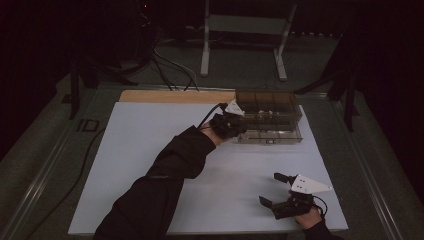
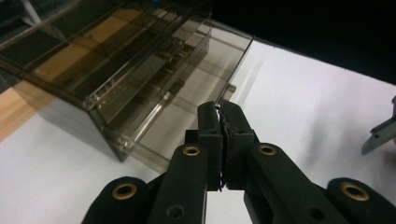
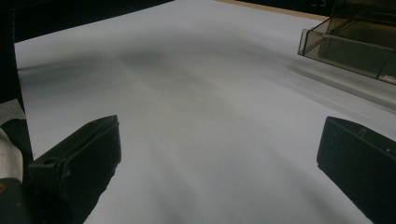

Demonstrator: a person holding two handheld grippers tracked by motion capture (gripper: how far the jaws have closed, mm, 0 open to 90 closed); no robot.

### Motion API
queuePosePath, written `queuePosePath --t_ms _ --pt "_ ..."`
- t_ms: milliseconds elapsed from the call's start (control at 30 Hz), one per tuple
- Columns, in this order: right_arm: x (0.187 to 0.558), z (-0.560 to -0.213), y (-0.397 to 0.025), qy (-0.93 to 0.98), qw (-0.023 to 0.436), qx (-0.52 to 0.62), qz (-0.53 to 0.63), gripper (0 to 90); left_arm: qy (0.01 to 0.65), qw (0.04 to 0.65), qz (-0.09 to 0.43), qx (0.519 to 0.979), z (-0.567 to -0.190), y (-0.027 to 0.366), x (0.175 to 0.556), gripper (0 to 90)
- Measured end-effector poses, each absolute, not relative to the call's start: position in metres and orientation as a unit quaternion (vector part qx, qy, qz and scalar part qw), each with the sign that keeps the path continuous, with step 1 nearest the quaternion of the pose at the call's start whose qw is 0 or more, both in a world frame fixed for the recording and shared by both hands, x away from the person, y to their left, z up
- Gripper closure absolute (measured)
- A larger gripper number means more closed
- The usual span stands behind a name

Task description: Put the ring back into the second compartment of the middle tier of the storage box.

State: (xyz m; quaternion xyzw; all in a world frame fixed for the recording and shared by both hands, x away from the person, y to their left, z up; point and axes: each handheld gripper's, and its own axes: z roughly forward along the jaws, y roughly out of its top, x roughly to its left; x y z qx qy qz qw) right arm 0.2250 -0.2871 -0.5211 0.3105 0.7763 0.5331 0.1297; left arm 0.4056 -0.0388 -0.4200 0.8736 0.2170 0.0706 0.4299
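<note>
Black jaws of the left gripper point(image 2: 223, 140) are pressed together, pad against pad, with at most a thin dark sliver between them that I cannot identify; nothing of any bulk is held. In the left gripper view their tips sit right over the near edge of the lowest drawer point(image 2: 196, 100), which stands pulled partway out of the smoked-plastic drawer box point(image 2: 70, 60). The drawer's small front handle point(image 2: 229, 88) shows just beyond the tips, so the jaws appear to be at the drawer front, not inside the box. I cannot tell whether they actually touch the plastic.

From the high view, the left gripper point(image 1: 227, 125) reaches across to the far right part of the white sheet point(image 1: 150, 150), meeting the left end of the drawer box point(image 1: 270, 107), while the drawer point(image 1: 270, 136) juts toward the near side. The drawer looks empty as far as the tinted plastic lets me see.

Well apart, at the near right corner, the right gripper point(image 1: 280, 192) rests low over the sheet with its jaws spread wide and holding nothing; its own view shows bare white sheet point(image 3: 196, 116) between them and the drawer box point(image 3: 355, 42) at the far right.

As I judge it, the drawer is mid-travel: opened but neither fully out nor shut. What remains is to finish moving it, likely with the clenched tips pushing or pulling at its front.
</note>
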Motion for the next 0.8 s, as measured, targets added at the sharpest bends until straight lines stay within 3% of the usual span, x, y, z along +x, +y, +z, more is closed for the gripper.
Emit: queuePosePath --t_ms 800 --pt "0.224 -0.521 -0.288 0.776 0.128 0.311 0.534 0.0 0.214 0.443 0.057 0.868 -0.421 -0.077 0.423 90.0"
